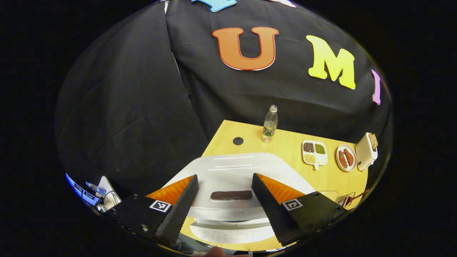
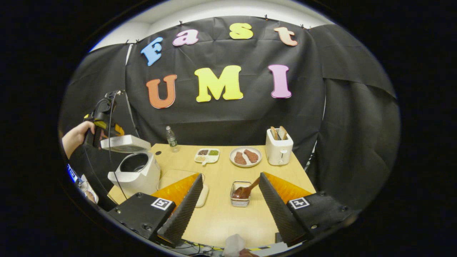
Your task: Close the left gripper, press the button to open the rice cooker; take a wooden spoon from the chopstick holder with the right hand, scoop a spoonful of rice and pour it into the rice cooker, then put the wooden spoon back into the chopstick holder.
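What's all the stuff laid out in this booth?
Table: one, light wood.
Rice cooker: one, white, lid up, left edge.
Water bottle: one, clear, back left.
Sectioned dish: one, white, holding beans or grains, back middle.
Plate: one, white, two brown pieces.
Toaster: one, white, bread in slots.
Wire holder: one, metal, middle.
Wooden spoon: one, brown, in holder.
Left tool: open, above cooker.
Right tool: open, facing holder.
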A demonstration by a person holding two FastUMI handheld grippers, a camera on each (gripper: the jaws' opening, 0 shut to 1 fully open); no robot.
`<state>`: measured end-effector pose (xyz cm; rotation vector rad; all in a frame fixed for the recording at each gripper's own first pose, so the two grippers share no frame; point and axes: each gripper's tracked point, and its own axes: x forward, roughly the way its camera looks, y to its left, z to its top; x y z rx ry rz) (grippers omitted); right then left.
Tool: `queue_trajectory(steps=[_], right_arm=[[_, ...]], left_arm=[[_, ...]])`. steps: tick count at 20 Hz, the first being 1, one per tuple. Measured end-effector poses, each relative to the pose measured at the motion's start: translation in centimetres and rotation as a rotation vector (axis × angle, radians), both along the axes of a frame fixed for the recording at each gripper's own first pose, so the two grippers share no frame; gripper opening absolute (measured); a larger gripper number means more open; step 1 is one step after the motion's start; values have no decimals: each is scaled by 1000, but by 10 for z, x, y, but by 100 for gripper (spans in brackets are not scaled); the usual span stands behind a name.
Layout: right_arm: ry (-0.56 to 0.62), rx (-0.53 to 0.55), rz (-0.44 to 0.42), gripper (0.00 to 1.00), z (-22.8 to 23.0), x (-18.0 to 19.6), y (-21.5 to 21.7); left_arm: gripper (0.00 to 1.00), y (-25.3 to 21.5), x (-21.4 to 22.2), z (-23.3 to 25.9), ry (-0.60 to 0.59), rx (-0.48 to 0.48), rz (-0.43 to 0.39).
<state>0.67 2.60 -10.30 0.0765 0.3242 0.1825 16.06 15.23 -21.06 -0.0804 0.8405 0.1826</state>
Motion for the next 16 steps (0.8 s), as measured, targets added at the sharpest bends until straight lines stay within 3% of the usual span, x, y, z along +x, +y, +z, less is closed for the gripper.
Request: queue_trajectory(steps=[8, 16], right_arm=[[48, -4, 28, 100, -15, -6, 5], [57, -8, 14, 100, -16, -9, -3]], left_arm=[[98, -16, -47, -68, 106, -37, -11], [98, -24, -59, -96, 165, -100, 10]])
